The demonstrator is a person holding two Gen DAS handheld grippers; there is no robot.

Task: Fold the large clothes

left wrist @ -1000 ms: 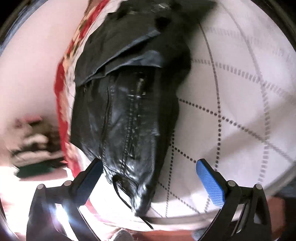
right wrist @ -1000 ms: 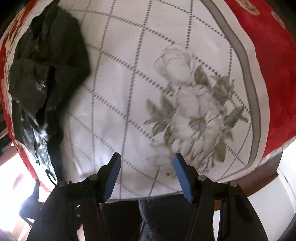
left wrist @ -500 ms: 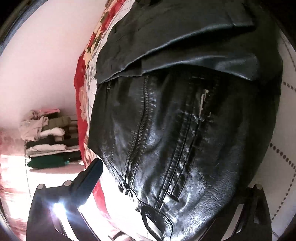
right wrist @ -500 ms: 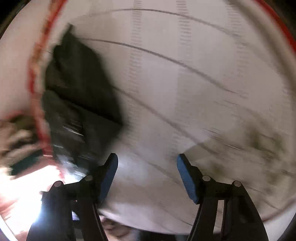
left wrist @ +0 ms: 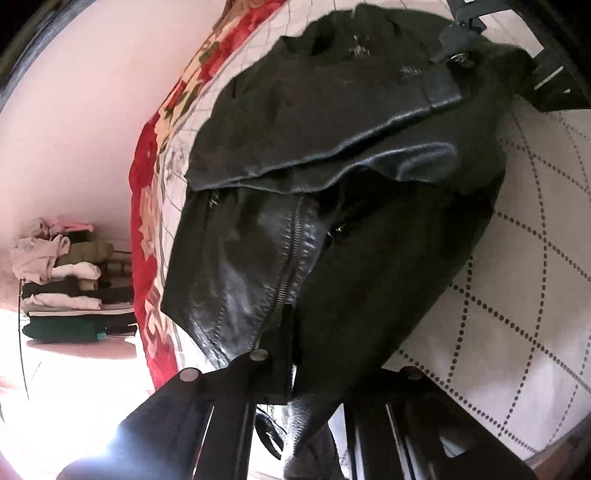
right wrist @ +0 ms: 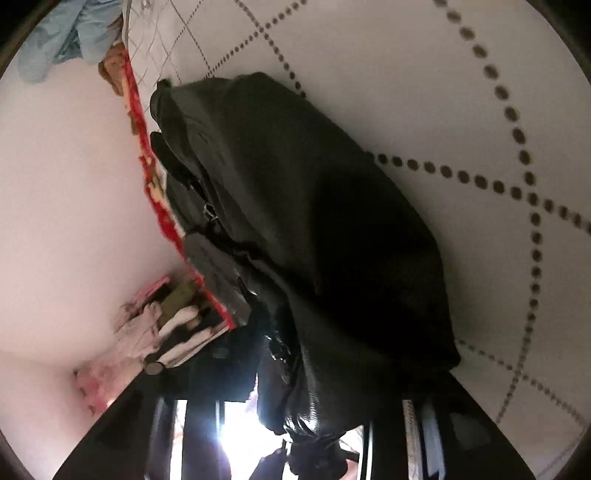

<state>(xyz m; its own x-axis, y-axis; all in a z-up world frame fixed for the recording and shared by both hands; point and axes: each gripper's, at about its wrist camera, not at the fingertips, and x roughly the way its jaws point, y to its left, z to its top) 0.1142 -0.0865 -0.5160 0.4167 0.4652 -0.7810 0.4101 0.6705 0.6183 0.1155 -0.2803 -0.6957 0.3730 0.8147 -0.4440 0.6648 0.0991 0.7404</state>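
A black leather jacket (left wrist: 332,206) with zippers lies on a white bed cover (left wrist: 528,295) with dotted diamond lines. My left gripper (left wrist: 295,373) is closed on the jacket's near hem, and leather covers its fingertips. In the right wrist view the same jacket (right wrist: 314,221) fills the middle. My right gripper (right wrist: 295,387) is closed on a bunched edge of the jacket, and its fingertips are hidden in the leather. The right gripper's body shows at the top right of the left wrist view (left wrist: 546,74), at the jacket's far end.
A red floral blanket edge (left wrist: 144,229) runs along the bed's left side next to a pink wall (left wrist: 74,129). A stack of folded clothes (left wrist: 62,280) sits on the floor at left. Light blue cloth (right wrist: 70,33) lies at the far corner.
Both grippers were open above the bed. They moved onto the jacket and closed on its edges, the right one swinging left from the flower print.
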